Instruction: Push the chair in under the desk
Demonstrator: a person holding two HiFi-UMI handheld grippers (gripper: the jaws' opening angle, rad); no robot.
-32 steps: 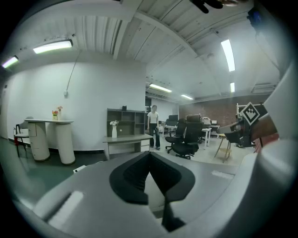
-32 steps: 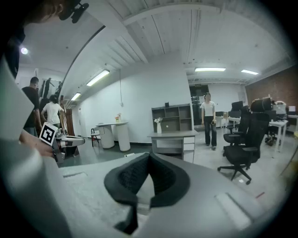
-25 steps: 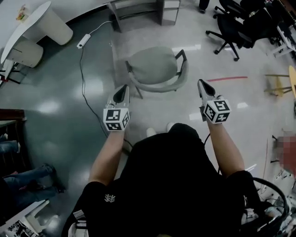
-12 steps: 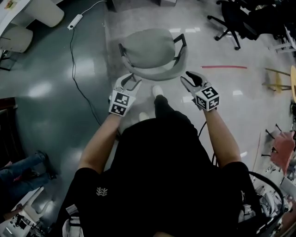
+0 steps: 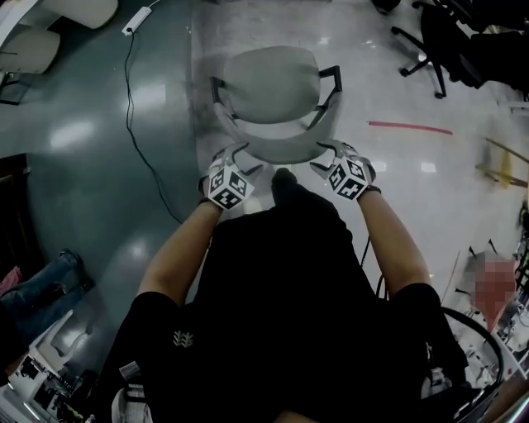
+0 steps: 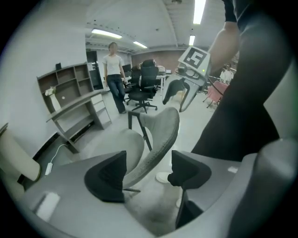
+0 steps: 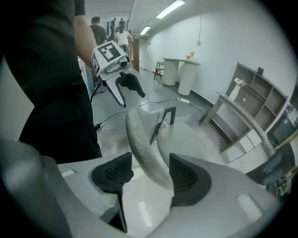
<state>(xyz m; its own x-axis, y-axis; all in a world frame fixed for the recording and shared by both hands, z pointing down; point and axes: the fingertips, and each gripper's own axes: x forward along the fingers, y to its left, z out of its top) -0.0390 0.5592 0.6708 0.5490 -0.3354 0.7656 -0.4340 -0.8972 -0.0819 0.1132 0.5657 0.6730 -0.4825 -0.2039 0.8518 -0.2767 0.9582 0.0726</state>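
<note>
A grey chair [image 5: 269, 74] with dark arm frames stands on the floor in front of me, its curved backrest [image 5: 277, 149] nearest. My left gripper [image 5: 235, 154] is at the backrest's left end and my right gripper [image 5: 331, 153] at its right end. In the left gripper view the jaws [image 6: 146, 174] are opening and the backrest [image 6: 160, 139] passes between the pads without being pressed. The right gripper's jaws [image 7: 149, 179] are opening too and straddle the backrest [image 7: 142, 144]. A grey desk with shelves [image 6: 74, 107] stands beyond the chair.
A white power strip with a black cable [image 5: 136, 21] lies on the floor to the left. Black office chairs [image 5: 446, 41] stand at the far right, near a strip of red tape [image 5: 409, 127]. A person [image 6: 113, 74] stands beyond the desk. White round tables [image 7: 184, 69] line the wall.
The view has closed in on the chair. Both grippers moved forward from mid-air to the backrest's ends, and their jaws went from shut to open around it.
</note>
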